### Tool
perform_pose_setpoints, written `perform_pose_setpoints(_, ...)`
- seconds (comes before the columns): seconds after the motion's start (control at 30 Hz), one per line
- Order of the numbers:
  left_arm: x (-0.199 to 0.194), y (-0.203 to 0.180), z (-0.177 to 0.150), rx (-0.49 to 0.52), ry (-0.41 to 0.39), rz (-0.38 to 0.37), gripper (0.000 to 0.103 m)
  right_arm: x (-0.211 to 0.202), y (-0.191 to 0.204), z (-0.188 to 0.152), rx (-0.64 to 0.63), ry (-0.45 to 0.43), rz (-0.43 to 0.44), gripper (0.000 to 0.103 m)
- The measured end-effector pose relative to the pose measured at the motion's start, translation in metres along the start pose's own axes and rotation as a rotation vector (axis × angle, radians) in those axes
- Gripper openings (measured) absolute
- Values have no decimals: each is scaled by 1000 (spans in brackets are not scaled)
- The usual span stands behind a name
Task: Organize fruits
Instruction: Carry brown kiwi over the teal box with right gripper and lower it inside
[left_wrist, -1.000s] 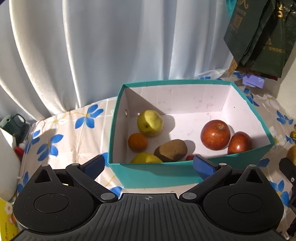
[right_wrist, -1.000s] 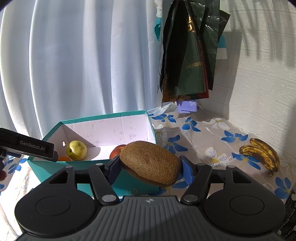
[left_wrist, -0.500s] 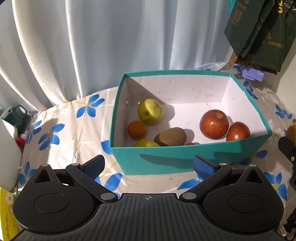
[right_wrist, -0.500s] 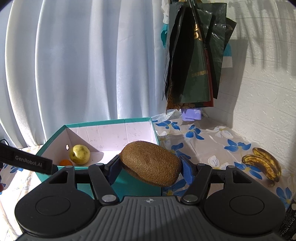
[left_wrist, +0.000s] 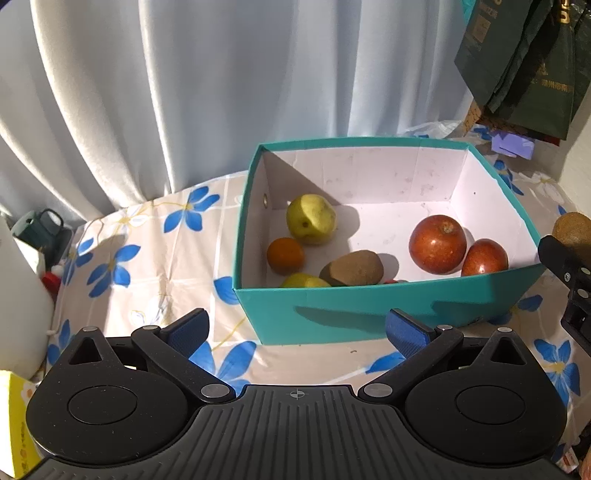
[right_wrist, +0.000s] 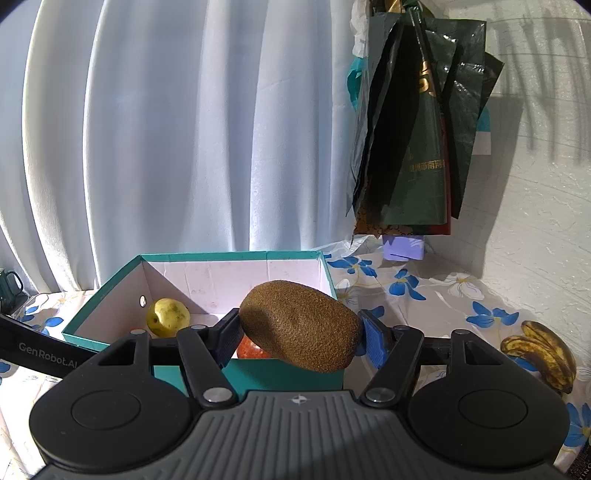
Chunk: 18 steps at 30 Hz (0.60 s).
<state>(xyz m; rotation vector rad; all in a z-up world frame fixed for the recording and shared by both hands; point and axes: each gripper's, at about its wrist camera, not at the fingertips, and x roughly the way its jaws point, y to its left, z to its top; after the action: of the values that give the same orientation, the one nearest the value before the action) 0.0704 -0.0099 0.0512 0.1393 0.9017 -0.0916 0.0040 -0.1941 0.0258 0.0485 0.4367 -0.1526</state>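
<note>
Right gripper clamps one kiwi, held above near edge of teal box. Left gripper wide apart, empty. Box contents: two red apples, two yellow-green fruits, one orange, one kiwi. Two bananas on tablecloth.

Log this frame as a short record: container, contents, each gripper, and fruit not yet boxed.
container: teal cardboard box with white inside, on flowered tablecloth
contents: yellow-green apple, small orange, brown kiwi in box, two red apples, another yellow fruit partly hidden
left gripper: open, empty
right gripper: shut on fuzzy brown kiwi
unboxed: spotted bananas
</note>
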Motion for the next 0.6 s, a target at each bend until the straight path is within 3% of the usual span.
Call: perform_pose_setpoints(0.6,10,13,6,-51,13,-6,103,44,11,1,-55,30,10,67)
